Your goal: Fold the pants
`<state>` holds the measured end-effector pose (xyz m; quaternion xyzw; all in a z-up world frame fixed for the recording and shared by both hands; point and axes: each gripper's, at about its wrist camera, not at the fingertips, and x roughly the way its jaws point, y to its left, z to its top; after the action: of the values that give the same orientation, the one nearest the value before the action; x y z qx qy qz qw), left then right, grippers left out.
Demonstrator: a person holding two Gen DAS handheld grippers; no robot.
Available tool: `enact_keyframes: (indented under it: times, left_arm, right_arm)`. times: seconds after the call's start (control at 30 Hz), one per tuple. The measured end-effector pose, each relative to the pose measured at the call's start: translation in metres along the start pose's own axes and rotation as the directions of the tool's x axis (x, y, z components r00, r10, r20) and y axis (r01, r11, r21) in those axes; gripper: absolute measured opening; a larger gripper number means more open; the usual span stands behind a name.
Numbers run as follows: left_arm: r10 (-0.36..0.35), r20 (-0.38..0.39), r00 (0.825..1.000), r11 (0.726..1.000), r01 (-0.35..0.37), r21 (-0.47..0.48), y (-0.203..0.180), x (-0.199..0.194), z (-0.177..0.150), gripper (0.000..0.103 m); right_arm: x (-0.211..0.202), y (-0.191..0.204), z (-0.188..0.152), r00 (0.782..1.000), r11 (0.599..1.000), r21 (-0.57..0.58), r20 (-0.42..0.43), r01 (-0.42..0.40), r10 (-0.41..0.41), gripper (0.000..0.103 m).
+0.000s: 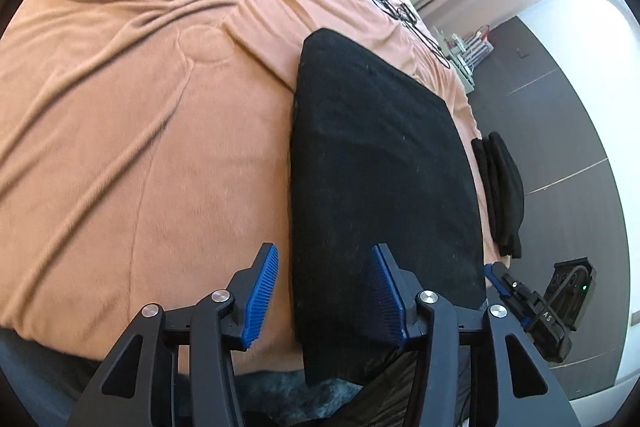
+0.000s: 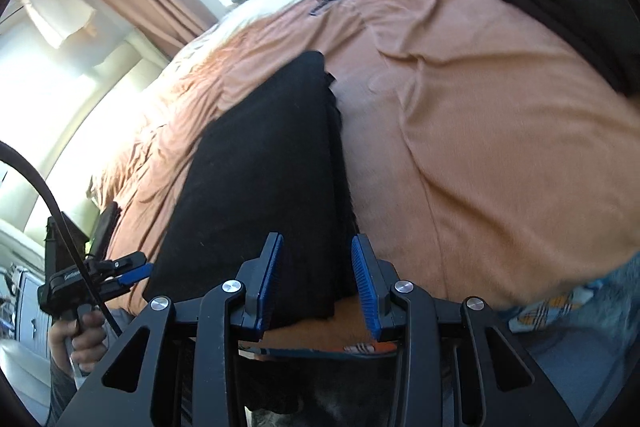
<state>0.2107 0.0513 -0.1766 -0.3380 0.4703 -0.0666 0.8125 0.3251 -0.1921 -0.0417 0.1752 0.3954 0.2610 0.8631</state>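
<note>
While black pants (image 1: 380, 163) lie folded flat near bed (image 1: 140, 147) front edge, left gripper (image 1: 324, 291) jaws closing, straddling near left edge, not pinching; right gripper (image 2: 318, 283) part-open over near right edge. Advice: grip both corners evenly, lift together.

The left hand-held gripper (image 1: 325, 291) has black linkage arms with triangular cut-outs, silver round pivot screws and ribbed blue pads (image 1: 262, 297) on its fingers. The right hand-held gripper (image 2: 318, 283) is built alike. Seen from the right wrist, the left unit's black body bears pale lettering, a black cable (image 2: 60, 227) curves past it, and a hand (image 2: 80, 341) wraps its handle.
</note>
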Motion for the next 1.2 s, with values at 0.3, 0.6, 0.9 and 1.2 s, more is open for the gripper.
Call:
enact_keyframes:
  times: [0.3,0.6,0.9,1.2]
  left_arm:
    - [0.019,-0.010,1.000,1.000,-0.019,0.020,-0.012,0.015,0.021,0.051]
    - [0.017,-0.012,1.000,1.000,-0.017,0.018,-0.018,0.031,0.045,0.051]
    - [0.018,-0.007,1.000,1.000,-0.018,0.023,-0.019,0.046,0.075,0.051]
    - [0.045,-0.019,0.999,0.999,-0.045,0.009,-0.013,0.069,0.109,0.051]
  right_arm:
    - [0.034,-0.003,0.030,0.999,1.000,-0.005,-0.035,-0.022,0.022,0.033]
    - [0.066,-0.006,0.055,0.998,1.000,0.002,-0.065,-0.012,0.012,0.033]
    - [0.092,-0.012,0.081,0.997,1.000,0.013,-0.077,-0.017,0.018,0.033]
    - [0.126,-0.017,0.107,0.993,0.998,0.021,-0.093,-0.065,0.067,0.033]
